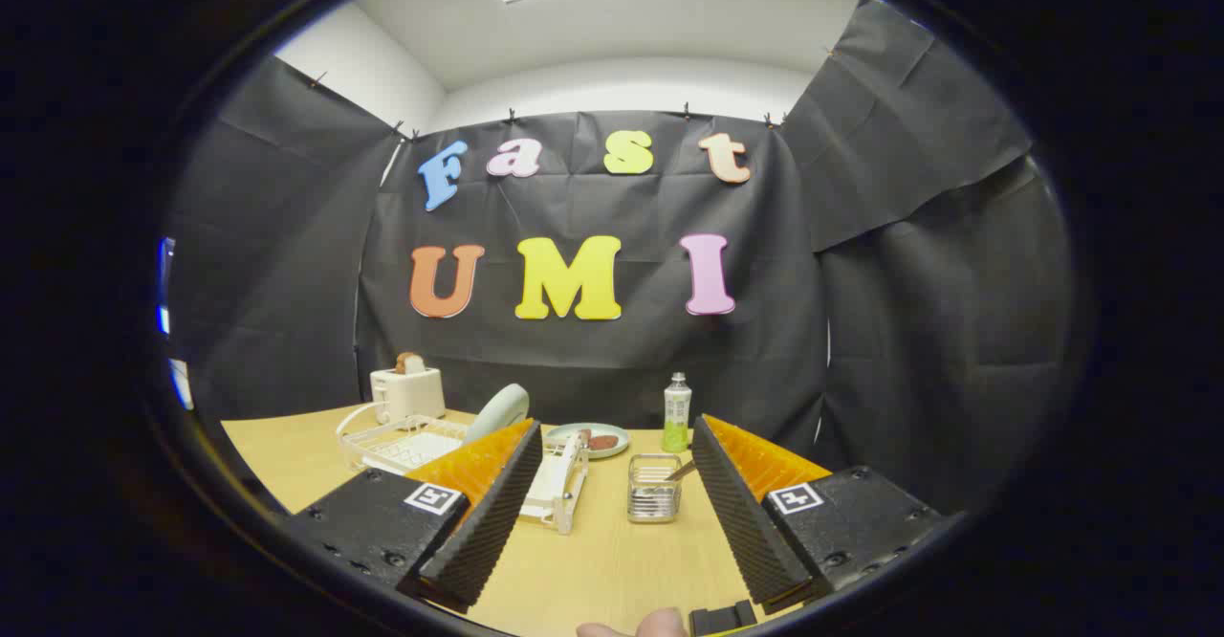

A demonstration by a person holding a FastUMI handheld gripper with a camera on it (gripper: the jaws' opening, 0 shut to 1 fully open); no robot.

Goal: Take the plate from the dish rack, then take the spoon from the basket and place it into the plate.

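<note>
My gripper (612, 427) is open above the wooden table (593, 560), nothing between its fingers. A pale green plate (497, 411) stands on edge in the white dish rack (421, 446), just behind the left finger (478, 503). A small wire basket (654, 489) stands ahead between the fingers, nearer the right one. A spoon (669, 476) leans inside the basket, its handle sticking out toward the right finger.
A white toaster (408, 392) with bread in it stands beyond the rack. A second plate (593, 440) with brown food lies flat in the middle, and a green bottle (677, 414) stands behind the basket. A fingertip (660, 624) shows at the near edge.
</note>
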